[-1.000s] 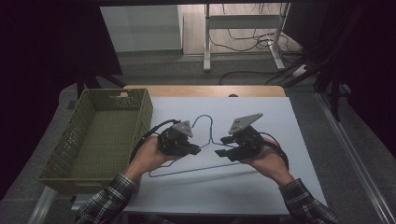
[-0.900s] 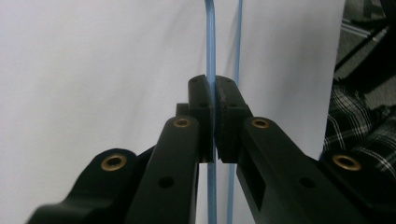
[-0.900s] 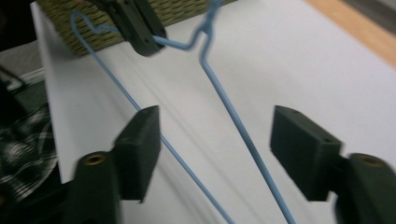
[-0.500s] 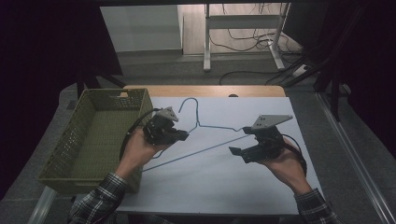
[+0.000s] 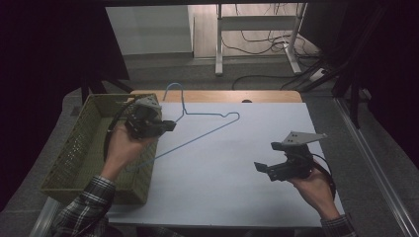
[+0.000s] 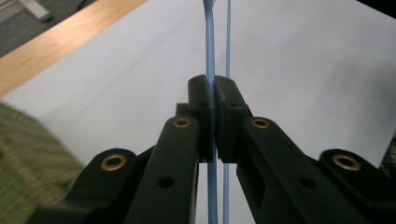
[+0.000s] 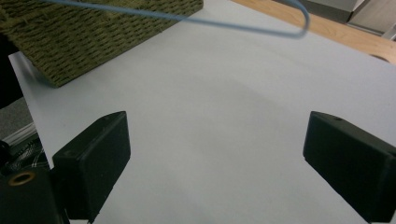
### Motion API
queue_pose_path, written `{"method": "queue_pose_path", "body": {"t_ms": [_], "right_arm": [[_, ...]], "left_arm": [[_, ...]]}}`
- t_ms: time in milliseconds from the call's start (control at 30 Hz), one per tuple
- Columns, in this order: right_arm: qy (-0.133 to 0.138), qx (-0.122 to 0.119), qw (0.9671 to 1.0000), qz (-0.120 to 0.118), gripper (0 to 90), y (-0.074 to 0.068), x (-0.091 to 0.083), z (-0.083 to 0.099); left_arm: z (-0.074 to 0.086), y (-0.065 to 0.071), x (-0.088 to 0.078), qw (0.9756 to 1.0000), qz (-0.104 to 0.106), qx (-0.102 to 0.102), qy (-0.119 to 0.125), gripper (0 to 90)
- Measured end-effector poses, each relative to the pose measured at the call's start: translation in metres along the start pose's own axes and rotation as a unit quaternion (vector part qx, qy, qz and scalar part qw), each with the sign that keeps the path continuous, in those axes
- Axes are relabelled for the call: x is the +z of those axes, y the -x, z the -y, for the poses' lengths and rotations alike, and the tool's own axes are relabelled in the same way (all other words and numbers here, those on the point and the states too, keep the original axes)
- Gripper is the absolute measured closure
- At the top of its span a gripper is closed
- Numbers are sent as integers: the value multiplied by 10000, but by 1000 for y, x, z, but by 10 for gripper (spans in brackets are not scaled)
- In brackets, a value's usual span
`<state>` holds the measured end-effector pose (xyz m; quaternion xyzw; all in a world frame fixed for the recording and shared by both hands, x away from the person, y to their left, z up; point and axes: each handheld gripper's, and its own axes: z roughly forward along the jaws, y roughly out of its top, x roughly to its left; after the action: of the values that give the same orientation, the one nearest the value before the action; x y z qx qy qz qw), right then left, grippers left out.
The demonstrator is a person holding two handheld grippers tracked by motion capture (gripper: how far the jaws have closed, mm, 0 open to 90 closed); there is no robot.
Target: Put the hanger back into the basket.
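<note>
White table [image 5: 232, 168], dim room. 1 blue hanger [image 5: 207, 132], pinched in left gripper [image 5: 168, 126] at 10 o'clock, lifted beside basket [image 5: 74, 158]. Right gripper [image 5: 259, 168], 4 o'clock: jaws spread, empty. Advice: keep the pinch firm, tilt hook clear of rim before lowering.

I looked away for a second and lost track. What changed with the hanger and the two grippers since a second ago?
The left gripper, shut on the blue wire hanger, carried it left and away toward the green basket. The right gripper let go, opened and drew back to the right. The basket and the white table sheet stayed put.
</note>
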<state>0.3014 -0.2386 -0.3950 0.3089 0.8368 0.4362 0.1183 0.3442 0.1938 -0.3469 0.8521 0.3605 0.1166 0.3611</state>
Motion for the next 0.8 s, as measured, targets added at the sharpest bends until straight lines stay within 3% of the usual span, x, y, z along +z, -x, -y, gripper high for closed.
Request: {"method": "queue_pose_path", "body": {"t_ms": [367,800], "right_arm": [[-35,316,9994,112,69,8,-6,26],[-34,535,9984,187,70,13,-9,44]], "left_arm": [[29,-38,-43,9973,-601,-409,84,877],[78,-78,-94,9881,-1125,-975,391,878]]}}
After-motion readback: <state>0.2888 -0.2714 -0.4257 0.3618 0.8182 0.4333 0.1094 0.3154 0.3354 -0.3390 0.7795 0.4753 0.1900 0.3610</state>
